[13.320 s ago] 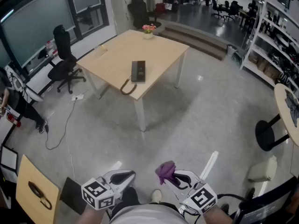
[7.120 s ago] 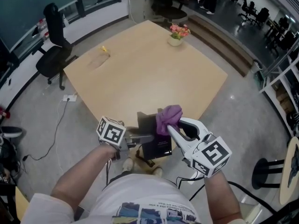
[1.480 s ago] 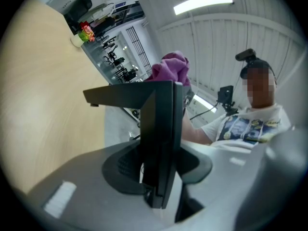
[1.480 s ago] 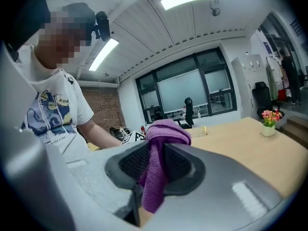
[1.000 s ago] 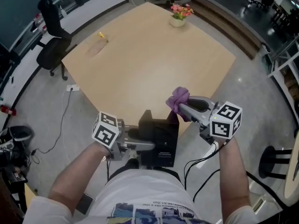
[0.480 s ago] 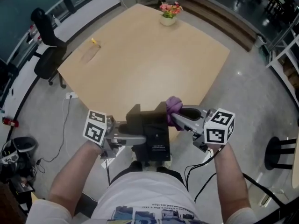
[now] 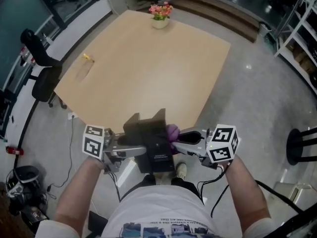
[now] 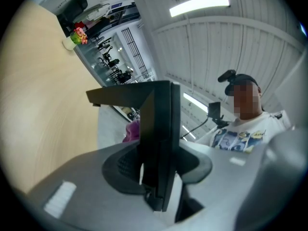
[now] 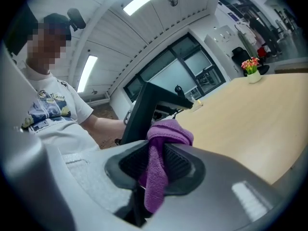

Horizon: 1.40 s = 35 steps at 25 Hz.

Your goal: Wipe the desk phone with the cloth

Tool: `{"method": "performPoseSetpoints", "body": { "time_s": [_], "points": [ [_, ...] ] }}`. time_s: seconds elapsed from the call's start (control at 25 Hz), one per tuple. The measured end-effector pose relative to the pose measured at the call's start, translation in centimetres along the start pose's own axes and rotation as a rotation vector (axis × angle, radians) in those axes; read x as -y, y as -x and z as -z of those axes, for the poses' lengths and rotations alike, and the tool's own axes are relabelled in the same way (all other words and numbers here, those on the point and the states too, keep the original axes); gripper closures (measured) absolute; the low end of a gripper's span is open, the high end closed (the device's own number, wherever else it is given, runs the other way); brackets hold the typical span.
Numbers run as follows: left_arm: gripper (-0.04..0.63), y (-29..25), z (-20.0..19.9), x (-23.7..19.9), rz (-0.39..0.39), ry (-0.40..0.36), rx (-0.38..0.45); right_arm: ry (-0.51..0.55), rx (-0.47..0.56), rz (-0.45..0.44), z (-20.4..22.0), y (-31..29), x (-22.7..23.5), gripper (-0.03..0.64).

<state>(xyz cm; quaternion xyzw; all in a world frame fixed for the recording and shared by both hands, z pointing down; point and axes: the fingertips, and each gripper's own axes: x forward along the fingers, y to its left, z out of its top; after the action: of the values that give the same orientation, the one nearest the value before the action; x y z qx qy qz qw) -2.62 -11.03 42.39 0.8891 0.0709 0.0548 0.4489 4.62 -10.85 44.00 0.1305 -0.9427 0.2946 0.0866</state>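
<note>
The black desk phone point(image 7: 154, 147) is held up off the table, in front of the person's body, with its flat face upward. My left gripper point(image 7: 139, 151) is shut on its left side; in the left gripper view the phone point(image 8: 160, 143) stands edge-on between the jaws. My right gripper point(image 7: 179, 138) is shut on the purple cloth point(image 7: 172, 131), which touches the phone's right side. In the right gripper view the cloth point(image 9: 157, 170) hangs bunched between the jaws, with the phone point(image 9: 143, 110) just behind it.
The light wooden table point(image 7: 148, 68) spreads ahead, its near corner just beyond the phone. A small flower pot point(image 7: 160, 14) stands at its far edge and a small yellow item point(image 7: 87, 58) lies at its left. A black office chair point(image 7: 42, 66) stands left of the table.
The right gripper has come down and left, bringing the cloth from above the phone's right corner to against its right side. The phone stays in the left gripper.
</note>
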Motion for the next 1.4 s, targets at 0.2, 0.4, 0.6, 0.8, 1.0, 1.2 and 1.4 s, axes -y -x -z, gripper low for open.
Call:
{"method": "performPoseSetpoints", "body": {
  "time_s": [0.2, 0.4, 0.6, 0.8, 1.0, 1.2, 1.4],
  "points": [
    [0.416, 0.1, -0.7, 0.1, 0.015, 0.003, 0.017, -0.010, -0.095, -0.032, 3.9, 0.2, -1.0, 0.526],
    [0.416, -0.6, -0.8, 0.3, 0.024, 0.003, 0.008, 0.006, -0.048, 0.021, 2.1, 0.8, 0.9, 0.525],
    [0.416, -1.4, -0.6, 0.6, 0.031, 0.001, -0.010, 0.061, 0.005, 0.040, -2.2, -0.1, 2.2, 0.526],
    [0.416, -1.8, -0.7, 1.1, 0.034, -0.011, -0.001, 0.087, -0.001, -0.001, -3.3, -1.9, 2.0, 0.526],
    [0.416, -1.4, -0.7, 1.5, 0.030, -0.009, 0.028, 0.087, -0.046, -0.062, -2.0, -2.5, 0.8, 0.527],
    [0.416, -0.8, -0.9, 1.5, 0.019, -0.007, 0.059, 0.071, -0.111, -0.102, 1.1, -2.4, -0.4, 0.526],
    [0.416, -0.6, -1.2, 1.3, 0.015, -0.009, 0.078, 0.031, -0.164, -0.114, 5.1, -1.7, -1.4, 0.526]
  ]
}}
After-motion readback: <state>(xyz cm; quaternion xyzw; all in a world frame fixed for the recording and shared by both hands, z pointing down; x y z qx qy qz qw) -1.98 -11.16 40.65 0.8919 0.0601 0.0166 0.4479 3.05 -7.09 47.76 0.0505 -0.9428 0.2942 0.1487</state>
